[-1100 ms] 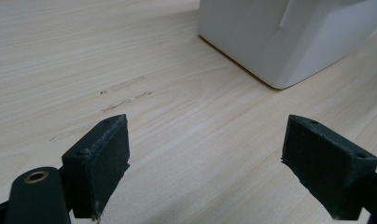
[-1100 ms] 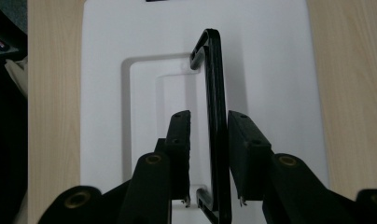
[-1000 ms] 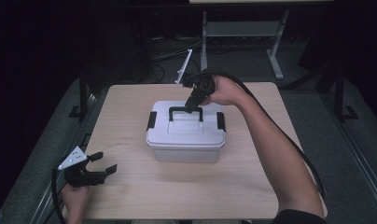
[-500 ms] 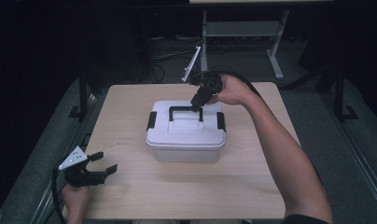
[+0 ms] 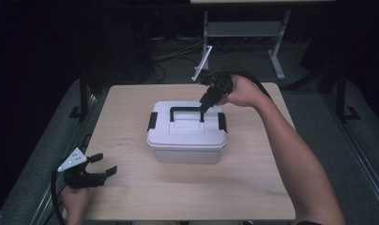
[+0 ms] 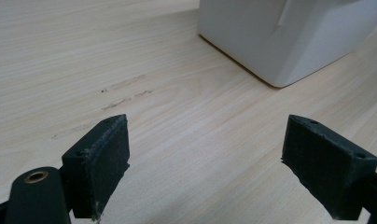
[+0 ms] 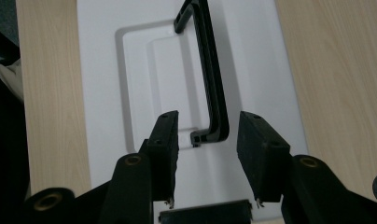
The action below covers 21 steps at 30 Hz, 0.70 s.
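A white lidded box [image 5: 187,140] stands mid-table with its black handle [image 5: 185,111] raised upright. My right gripper [image 5: 204,105] points down over the handle's right end. In the right gripper view the handle's end [image 7: 210,70] lies between the jaws of the right gripper [image 7: 207,140], with a gap on each side; the jaws have just been opening and the pads do not press on it. My left gripper [image 5: 105,164] rests at the table's near left corner, open. Between the wide jaws of the left gripper [image 6: 205,163] there is bare wood, with the box's corner [image 6: 289,32] beyond.
Black latches [image 5: 152,121] sit on both short sides of the box, and one latch [image 7: 205,217] shows under the right gripper's jaws. The wooden table [image 5: 253,187] has a dark floor around it. A metal stand [image 5: 244,28] is beyond the far edge.
My right gripper has slid to the right along the handle, from near its middle to its right end, and its jaws stand wider apart. The left gripper has stayed put.
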Available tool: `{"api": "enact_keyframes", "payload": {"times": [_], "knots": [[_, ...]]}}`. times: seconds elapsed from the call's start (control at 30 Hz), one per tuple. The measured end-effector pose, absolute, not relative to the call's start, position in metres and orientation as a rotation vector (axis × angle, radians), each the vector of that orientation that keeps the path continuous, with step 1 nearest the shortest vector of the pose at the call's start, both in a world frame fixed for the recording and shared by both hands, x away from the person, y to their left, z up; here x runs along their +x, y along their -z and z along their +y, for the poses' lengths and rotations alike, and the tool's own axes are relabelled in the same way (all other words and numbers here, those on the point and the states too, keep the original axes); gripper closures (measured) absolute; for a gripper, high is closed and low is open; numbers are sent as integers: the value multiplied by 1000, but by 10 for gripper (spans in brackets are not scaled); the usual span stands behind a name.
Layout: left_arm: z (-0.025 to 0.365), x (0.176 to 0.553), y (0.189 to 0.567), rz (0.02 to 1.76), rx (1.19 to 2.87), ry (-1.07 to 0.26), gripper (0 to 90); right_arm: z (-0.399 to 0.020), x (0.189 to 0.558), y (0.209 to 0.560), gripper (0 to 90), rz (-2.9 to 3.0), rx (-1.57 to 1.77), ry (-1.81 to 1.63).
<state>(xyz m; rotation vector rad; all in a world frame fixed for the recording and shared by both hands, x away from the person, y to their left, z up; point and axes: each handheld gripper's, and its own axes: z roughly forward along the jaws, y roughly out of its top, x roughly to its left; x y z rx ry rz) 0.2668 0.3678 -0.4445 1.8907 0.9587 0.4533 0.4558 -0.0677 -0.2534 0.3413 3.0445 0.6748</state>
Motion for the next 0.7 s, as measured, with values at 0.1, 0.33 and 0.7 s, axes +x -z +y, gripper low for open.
{"api": "enact_keyframes", "payload": {"times": [0.1,0.33,0.7], "knots": [[367,267,444,958,1894,-455,143,-74,454,254,581,3042,362,-671],[366,267,444,956,1897,-453,143,-88,451,255,580,3032,395,-663],[365,266,445,960,1896,-452,143,-106,447,257,568,3023,448,-662]]}}
